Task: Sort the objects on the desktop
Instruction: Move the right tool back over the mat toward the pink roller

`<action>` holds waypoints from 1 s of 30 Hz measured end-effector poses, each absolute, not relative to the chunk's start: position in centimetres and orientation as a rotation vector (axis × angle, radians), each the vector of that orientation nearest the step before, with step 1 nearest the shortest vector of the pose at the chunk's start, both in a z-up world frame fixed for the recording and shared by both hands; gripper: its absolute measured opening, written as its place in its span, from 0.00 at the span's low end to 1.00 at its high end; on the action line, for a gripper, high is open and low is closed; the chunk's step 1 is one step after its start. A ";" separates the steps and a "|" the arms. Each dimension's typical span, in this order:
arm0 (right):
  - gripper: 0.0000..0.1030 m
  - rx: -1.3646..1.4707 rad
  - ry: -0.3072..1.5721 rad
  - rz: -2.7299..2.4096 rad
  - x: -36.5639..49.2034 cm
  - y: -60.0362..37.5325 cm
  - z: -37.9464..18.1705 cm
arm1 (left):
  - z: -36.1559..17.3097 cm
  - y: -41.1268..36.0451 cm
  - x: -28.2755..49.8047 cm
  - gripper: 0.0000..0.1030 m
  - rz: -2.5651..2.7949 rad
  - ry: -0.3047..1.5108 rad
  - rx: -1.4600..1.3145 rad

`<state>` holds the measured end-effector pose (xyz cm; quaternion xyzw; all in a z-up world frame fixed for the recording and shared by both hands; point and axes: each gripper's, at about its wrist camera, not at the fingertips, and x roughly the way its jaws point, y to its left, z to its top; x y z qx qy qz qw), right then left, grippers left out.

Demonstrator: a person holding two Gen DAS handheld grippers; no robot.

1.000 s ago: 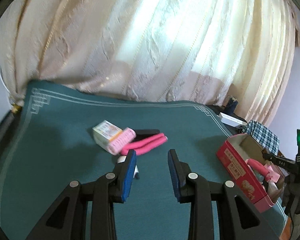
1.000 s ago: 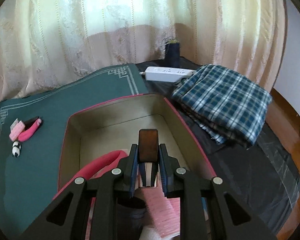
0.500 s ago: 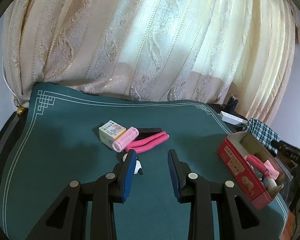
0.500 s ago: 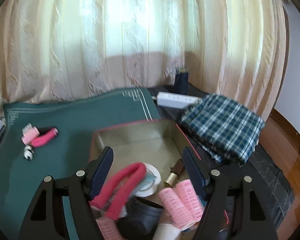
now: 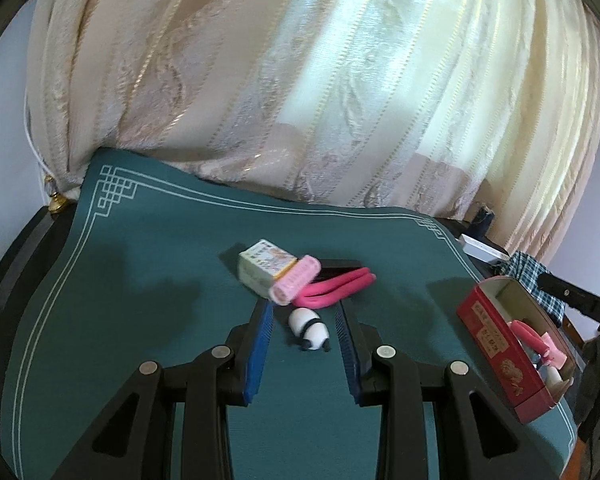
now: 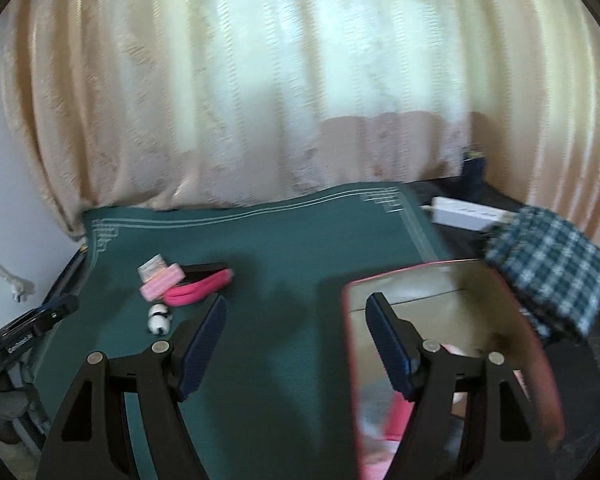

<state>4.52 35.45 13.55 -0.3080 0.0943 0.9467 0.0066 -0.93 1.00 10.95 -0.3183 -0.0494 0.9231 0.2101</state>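
On the green mat [image 5: 148, 280] lie a small printed box [image 5: 262, 266], a pink hair roller [image 5: 294, 280], a bright pink curved clip [image 5: 336, 290] and a panda figure [image 5: 311, 329]. My left gripper [image 5: 303, 322] is open, its jaws on either side of the panda, just above the mat. My right gripper [image 6: 296, 312] is open and empty, over the left rim of the red box [image 6: 352, 344]. The same pile shows far left in the right wrist view: roller [image 6: 160, 285], clip [image 6: 198, 290], panda [image 6: 159, 318]. The red box [image 5: 496, 350] holds several pink items.
A plaid cloth [image 6: 548, 276] lies right of the red box, with a white power strip [image 6: 468, 216] and a dark bottle [image 6: 474, 166] behind it. Cream curtains [image 5: 300, 100] hang along the table's far edge. The other gripper's body [image 6: 28, 328] shows at the left.
My right gripper let go of a brown item into the red box, opened wide and moved up and left. My left gripper advanced so the panda lies between its jaws.
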 end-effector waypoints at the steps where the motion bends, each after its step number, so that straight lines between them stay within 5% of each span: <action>1: 0.74 -0.982 0.290 2.974 4.0 34.5 13.3 | 10.8 0.7 -1.2 0.33 2.566 -0.141 -0.889; 30: 0.73 -1.267 0.370 2.942 -3.5 29.7 5.5 | 2.6 7.2 -7.9 0.34 2.407 -0.060 -1.158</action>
